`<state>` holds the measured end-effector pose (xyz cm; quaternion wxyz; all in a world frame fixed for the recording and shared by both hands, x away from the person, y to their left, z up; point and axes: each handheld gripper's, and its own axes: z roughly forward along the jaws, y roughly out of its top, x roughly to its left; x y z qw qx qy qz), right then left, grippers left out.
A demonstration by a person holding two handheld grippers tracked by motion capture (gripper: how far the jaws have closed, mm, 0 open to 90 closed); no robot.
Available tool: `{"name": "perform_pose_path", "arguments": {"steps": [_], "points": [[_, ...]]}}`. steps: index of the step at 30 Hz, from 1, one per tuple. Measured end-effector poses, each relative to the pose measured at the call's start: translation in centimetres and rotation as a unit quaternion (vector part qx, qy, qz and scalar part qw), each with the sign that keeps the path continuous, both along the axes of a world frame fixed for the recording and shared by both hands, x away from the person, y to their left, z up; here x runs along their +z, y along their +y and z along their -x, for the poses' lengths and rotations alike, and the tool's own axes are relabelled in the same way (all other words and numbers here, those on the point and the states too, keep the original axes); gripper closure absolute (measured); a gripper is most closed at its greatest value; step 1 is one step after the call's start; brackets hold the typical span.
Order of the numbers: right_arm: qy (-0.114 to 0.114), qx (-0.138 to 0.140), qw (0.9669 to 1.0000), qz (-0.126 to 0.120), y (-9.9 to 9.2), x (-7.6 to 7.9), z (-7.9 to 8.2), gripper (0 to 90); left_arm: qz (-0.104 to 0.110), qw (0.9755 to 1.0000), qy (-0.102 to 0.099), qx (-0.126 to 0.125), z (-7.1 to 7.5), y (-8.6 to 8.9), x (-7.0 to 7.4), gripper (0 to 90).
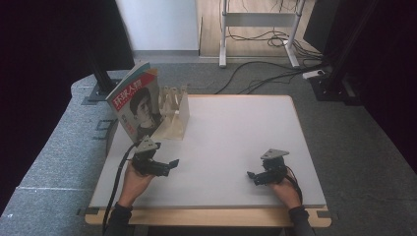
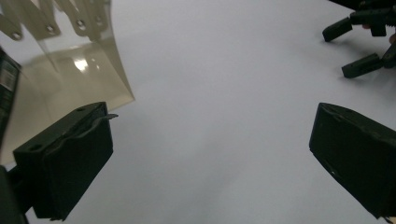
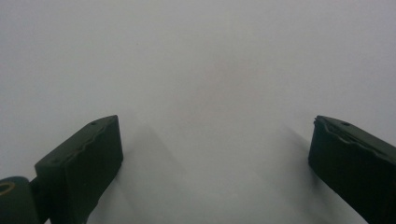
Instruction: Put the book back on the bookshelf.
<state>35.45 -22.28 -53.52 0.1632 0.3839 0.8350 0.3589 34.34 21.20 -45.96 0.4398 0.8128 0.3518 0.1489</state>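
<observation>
Dim, soft high view with black margins; white tabletop point(image 1: 231, 142) evenly lit; glare spot on the beige rack point(image 2: 81, 63); right gripper view hazy, faint jaw shadows.

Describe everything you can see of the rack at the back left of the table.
The rack is a pale beige, plastic-looking stand with a row of upright pointed dividers forming slots and a glossy, slightly see-through side wall. It stands upright at the table's back left corner. A magazine with a portrait cover stands at its left end, leaning against it. Screw-like dots show on the dividers. Neither gripper touches it.
</observation>
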Motion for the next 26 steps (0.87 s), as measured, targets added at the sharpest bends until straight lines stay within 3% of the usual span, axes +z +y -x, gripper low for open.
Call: {"name": "perform_pose_path", "arguments": {"steps": [11,15,19,26], "points": [[0.000,-0.001,1.0000,0.000,0.0,0.0,0.0,2.3,-0.021,0.9988,0.043,-0.005,-0.2,-1.2,-5.0,0.0],[0.000,-0.001,1.0000,0.000,0.0,0.0,0.0,2.3,-0.071,0.9954,0.064,-0.007,-0.4,-2.2,-6.6,0.0],[0.000,-0.001,1.0000,0.000,0.0,0.0,0.0,2.3,-0.103,0.9924,0.067,-0.004,-0.4,-2.9,-6.8,0.0],[-0.003,0.001,1.0000,0.001,0.0,-0.1,0.1,2.2,-0.105,0.9923,0.065,-0.004,-0.3,-2.9,-6.9,0.0]]}}
